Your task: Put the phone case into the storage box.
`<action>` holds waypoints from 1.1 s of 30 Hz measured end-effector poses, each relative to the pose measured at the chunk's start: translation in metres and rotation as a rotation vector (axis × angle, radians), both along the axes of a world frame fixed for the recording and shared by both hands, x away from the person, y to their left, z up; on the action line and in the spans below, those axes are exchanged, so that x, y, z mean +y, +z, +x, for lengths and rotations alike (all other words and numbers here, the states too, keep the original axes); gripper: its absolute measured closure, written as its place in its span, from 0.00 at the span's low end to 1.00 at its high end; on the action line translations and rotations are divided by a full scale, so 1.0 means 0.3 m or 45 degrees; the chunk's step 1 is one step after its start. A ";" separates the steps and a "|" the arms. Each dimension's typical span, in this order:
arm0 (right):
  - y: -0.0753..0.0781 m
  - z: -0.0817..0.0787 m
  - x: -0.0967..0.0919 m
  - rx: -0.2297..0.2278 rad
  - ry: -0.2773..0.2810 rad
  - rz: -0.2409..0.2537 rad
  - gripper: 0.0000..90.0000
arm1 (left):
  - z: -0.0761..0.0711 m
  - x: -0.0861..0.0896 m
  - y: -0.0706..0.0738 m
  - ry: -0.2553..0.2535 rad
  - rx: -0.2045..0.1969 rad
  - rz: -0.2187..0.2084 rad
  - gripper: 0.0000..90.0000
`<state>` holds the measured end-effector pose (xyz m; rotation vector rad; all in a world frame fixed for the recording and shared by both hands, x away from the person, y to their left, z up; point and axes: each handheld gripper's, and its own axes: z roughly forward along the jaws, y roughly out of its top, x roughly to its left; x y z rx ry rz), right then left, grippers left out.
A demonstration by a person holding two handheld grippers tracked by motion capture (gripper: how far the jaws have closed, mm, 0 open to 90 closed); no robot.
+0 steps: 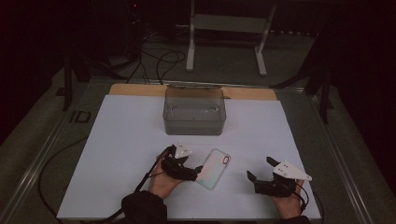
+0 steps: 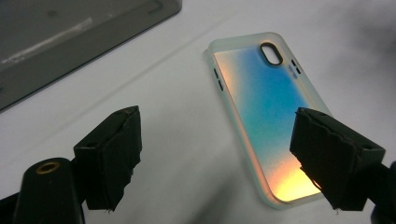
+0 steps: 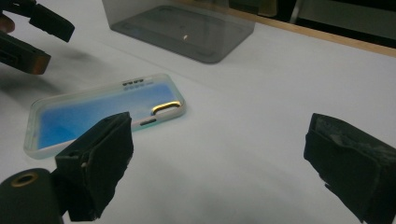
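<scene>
The phone case (image 1: 214, 168) is lying flat on the white sheet (image 1: 121, 140), well in front of the clear plastic box (image 1: 194, 111) and between the two grippers. The left gripper (image 1: 198, 171) is sitting just beside the case's near end with its jaws standing apart, one jaw hanging over that end without pressing on it. The right gripper (image 1: 258, 169) is resting well to the other side of the case, its jaws also gaping wide with nothing between them.
</scene>
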<state>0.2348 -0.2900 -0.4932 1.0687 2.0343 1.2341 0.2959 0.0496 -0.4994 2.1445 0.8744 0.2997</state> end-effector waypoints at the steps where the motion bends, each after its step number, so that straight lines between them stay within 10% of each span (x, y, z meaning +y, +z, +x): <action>1: 0.000 0.000 0.000 -0.004 0.001 -0.006 0.09 | 0.001 -0.003 -0.001 -0.001 0.003 0.006 0.19; 21: -0.001 0.001 0.001 -0.003 0.001 -0.016 0.09 | 0.007 -0.065 -0.031 -0.016 0.053 0.118 0.29; 33: -0.002 0.001 0.001 -0.006 -0.002 -0.022 0.09 | 0.014 -0.077 -0.045 -0.060 0.138 0.129 0.68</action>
